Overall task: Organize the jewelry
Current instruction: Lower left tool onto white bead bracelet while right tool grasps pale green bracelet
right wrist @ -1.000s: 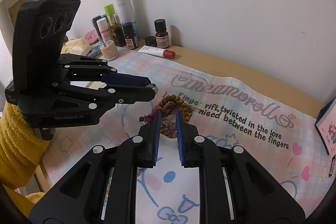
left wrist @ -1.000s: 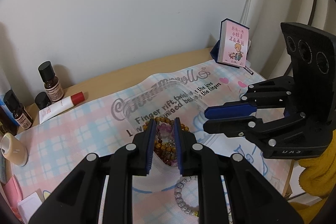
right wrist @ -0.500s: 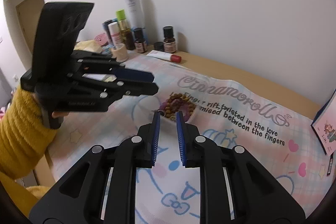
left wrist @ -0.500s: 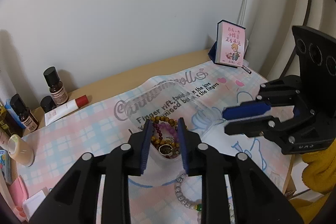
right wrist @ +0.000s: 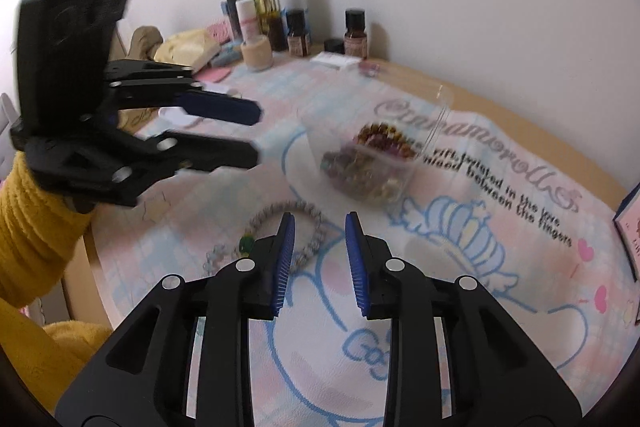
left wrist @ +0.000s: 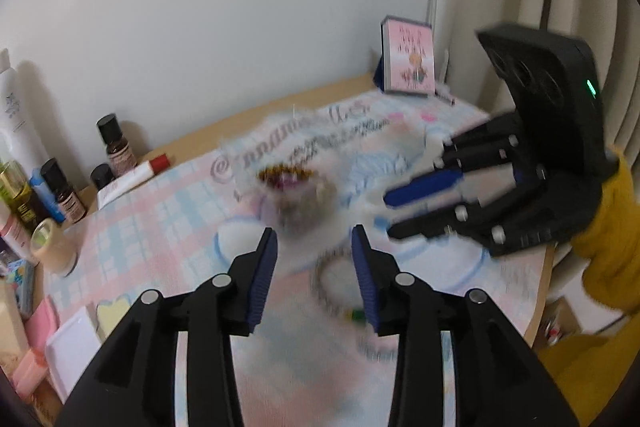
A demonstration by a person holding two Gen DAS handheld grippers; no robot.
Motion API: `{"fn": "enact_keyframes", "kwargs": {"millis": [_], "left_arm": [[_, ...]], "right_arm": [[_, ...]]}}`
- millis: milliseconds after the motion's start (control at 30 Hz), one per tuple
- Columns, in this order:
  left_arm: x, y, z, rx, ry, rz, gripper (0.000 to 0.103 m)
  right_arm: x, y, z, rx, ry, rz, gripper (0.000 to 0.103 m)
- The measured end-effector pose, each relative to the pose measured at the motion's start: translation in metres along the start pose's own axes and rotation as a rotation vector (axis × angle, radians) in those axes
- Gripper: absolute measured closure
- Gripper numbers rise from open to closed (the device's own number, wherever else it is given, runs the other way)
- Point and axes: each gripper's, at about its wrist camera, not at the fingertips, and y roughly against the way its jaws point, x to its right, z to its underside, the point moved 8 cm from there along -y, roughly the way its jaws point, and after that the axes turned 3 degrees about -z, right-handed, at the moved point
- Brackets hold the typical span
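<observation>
A clear plastic box (right wrist: 372,167) with several bead bracelets inside rests on the printed cloth (right wrist: 500,291); in the left wrist view the box (left wrist: 298,195) is blurred. A white bead bracelet (right wrist: 298,207) with a green bead lies loose on the cloth, just beyond my right gripper (right wrist: 320,221). That gripper's jaws are opening with nothing between them. My left gripper (left wrist: 315,239) hovers over the same bracelet (left wrist: 326,277), jaws opening and holding nothing. Each gripper shows in the other's view: the left gripper (right wrist: 258,135) on the left, the right gripper (left wrist: 390,213) on the right.
Bottles and jars (right wrist: 280,15) crowd the back corner by the wall, with a cream tube (left wrist: 134,179) beside them. A small pink book (left wrist: 408,63) stands at the other end. Yellow sleeves (right wrist: 36,211) hold both grippers. The table edge (left wrist: 542,291) runs close by.
Both grippers have drawn back from the clear box and their jaws have spread apart. The white bracelet now lies under their tips.
</observation>
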Motion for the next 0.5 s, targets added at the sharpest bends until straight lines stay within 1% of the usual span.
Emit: {"fn": "enact_keyframes", "kwargs": {"millis": [33,100,167,267,500], "left_arm": [[0.002,0.001,0.006,-0.009,-0.007,-0.001,0.060],[0.008,0.002,0.021,-0.038,-0.031,-0.002,0.059],[0.013,0.002,0.032,-0.058,-0.057,-0.020,0.059],[0.023,0.001,0.044,-0.088,-0.068,0.006,0.059],[0.044,-0.005,0.059,-0.160,-0.134,0.010,0.059]], "right_arm": [[0.000,-0.003,0.002,-0.007,-0.005,-0.002,0.077],[0.000,-0.008,0.005,-0.020,-0.007,-0.002,0.077],[-0.001,-0.013,0.007,-0.032,-0.010,-0.003,0.077],[-0.001,-0.020,0.007,-0.049,-0.017,0.006,0.077],[0.001,-0.036,0.003,-0.077,-0.015,0.027,0.077]]}}
